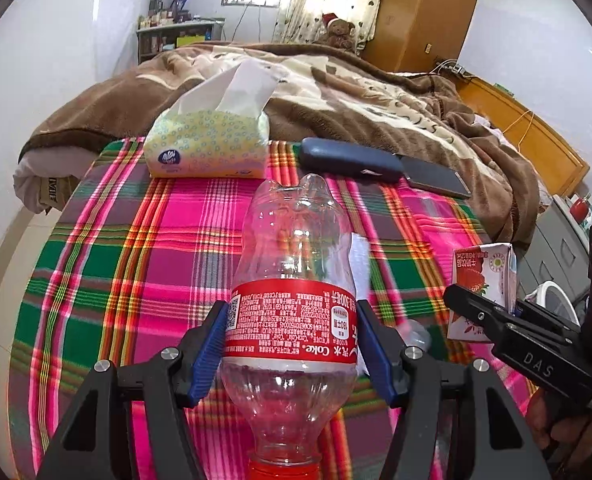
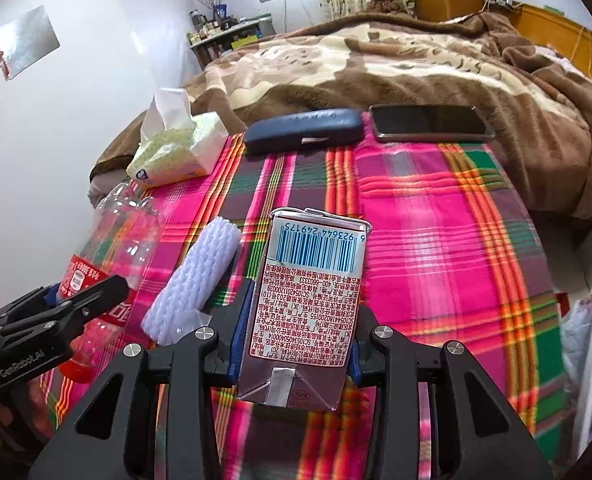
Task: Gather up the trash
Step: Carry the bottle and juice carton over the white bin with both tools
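1. Your left gripper (image 1: 292, 344) is clamped on the empty cola bottle (image 1: 292, 280): both blue pads press the red label, the red cap points back toward the camera and the clear base points away from you.
2. Your right gripper (image 2: 296, 336) is clamped on the milk carton (image 2: 307, 304), with its pads on the carton's two narrow sides and the barcode end pointing away from you.
3. Bottle and carton both appear raised off the plaid sheet (image 2: 435, 240) rather than lying on it.
4. Just left of your right gripper's fingers, a white foam net sleeve (image 2: 196, 280) lies on the sheet; in the left wrist view it shows only as a white strip behind the bottle, right of your left gripper.
5. Beyond your left gripper, ahead and to the left, sits a tissue pack (image 1: 208, 144) with a sheet pulled up.
6. Ahead of your right gripper, a dark glasses case (image 2: 303, 130) and a phone (image 2: 431, 122) lie side by side at the edge of the brown blanket (image 2: 375, 60).
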{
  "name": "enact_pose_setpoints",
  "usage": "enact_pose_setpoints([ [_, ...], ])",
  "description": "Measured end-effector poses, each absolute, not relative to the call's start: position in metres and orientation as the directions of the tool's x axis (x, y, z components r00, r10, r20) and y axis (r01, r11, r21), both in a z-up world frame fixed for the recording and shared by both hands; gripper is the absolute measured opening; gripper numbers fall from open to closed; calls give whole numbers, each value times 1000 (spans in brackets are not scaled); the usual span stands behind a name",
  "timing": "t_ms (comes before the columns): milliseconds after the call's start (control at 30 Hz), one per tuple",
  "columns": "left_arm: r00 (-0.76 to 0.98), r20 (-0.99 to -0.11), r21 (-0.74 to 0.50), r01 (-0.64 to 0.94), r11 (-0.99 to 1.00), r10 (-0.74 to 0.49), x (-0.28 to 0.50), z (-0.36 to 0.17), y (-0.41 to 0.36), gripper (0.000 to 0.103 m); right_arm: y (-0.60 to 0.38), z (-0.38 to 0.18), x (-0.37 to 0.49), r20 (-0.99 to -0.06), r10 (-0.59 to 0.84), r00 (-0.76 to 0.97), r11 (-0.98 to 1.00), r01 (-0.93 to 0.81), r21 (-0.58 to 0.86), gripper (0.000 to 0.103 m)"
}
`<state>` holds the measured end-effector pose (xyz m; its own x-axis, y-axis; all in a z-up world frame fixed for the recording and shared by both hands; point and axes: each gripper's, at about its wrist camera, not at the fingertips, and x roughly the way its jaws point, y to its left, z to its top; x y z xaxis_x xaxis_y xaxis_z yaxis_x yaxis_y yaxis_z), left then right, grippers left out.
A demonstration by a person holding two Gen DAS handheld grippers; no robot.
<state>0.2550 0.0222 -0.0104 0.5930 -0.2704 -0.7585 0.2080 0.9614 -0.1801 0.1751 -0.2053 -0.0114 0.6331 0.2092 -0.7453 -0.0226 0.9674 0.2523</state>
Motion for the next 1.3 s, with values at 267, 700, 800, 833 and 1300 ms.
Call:
enact_pose_setpoints([
  [267,628,-724,-157,252,955,-285,219,13,-3,63,-229,5,148,-716,177,675,971,-1,238,39],
  [700,638,-678,-148,370,917,-366,175,37,-69,63,-288,21,101,-682,97,725,973,76,219,40],
  [800,631,-665,-154,408,900,-400,165,41,-88,63,-304,20,91,-679,78,730,970,102,220,40],
  [833,628,-665,-152,416,897,-404,163,42,-94,63,-308,20,88,-679,73,731,969,109,222,40],
  [1300,545,-679,-142,560,816,-492,134,35,-196,63,-383,17,48,-673,-36,739,938,258,232,40],
])
